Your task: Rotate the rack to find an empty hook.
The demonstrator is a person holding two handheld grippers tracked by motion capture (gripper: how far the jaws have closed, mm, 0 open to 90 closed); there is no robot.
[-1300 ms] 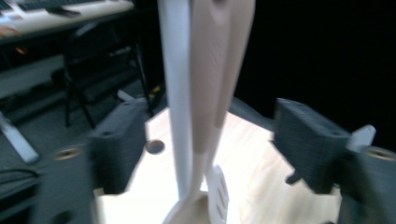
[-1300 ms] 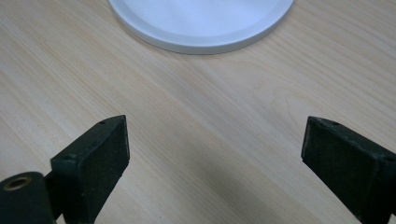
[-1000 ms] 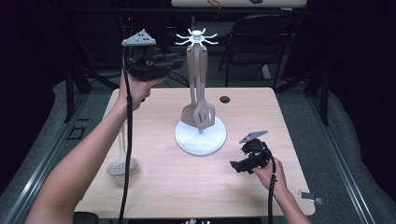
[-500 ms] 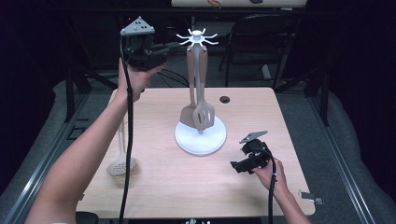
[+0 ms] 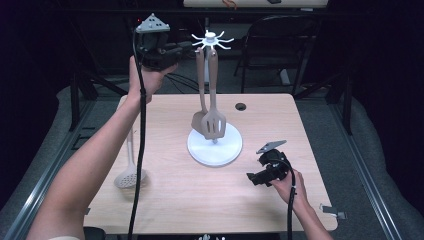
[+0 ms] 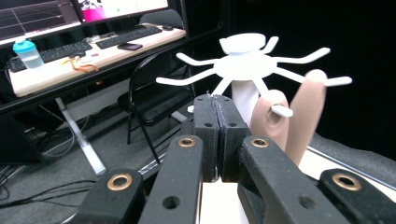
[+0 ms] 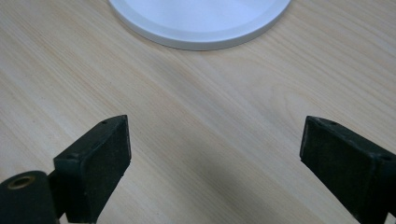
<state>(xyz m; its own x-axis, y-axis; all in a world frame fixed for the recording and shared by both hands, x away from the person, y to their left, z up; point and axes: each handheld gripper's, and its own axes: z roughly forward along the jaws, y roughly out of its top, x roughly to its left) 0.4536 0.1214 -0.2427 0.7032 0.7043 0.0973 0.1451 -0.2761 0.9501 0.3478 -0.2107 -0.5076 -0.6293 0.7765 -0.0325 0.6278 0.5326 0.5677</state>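
A white utensil rack (image 5: 215,147) stands mid-table, its hooked top (image 5: 212,39) holding two beige utensils: a slotted turner (image 5: 215,122) and a spatula (image 5: 199,120). My left gripper (image 5: 182,50) is held high, just left of the hooks, shut with nothing between its jaws. In the left gripper view the shut gripper (image 6: 218,100) points at the rack top (image 6: 247,65), with the two handle ends (image 6: 306,116) beyond it. A slotted spoon (image 5: 129,175) lies at the table's left. My right gripper (image 5: 252,178) rests low on the table near the rack base (image 7: 201,23), open and empty (image 7: 215,154).
A cable hole (image 5: 241,106) sits in the table's far side. A black folding chair (image 5: 280,45) stands behind the table. Farther back is a desk with a keyboard (image 6: 126,35) and a bottle (image 6: 27,53).
The left hand has risen slightly and drawn a little left, away from the rack's hooks. The right gripper has not moved.
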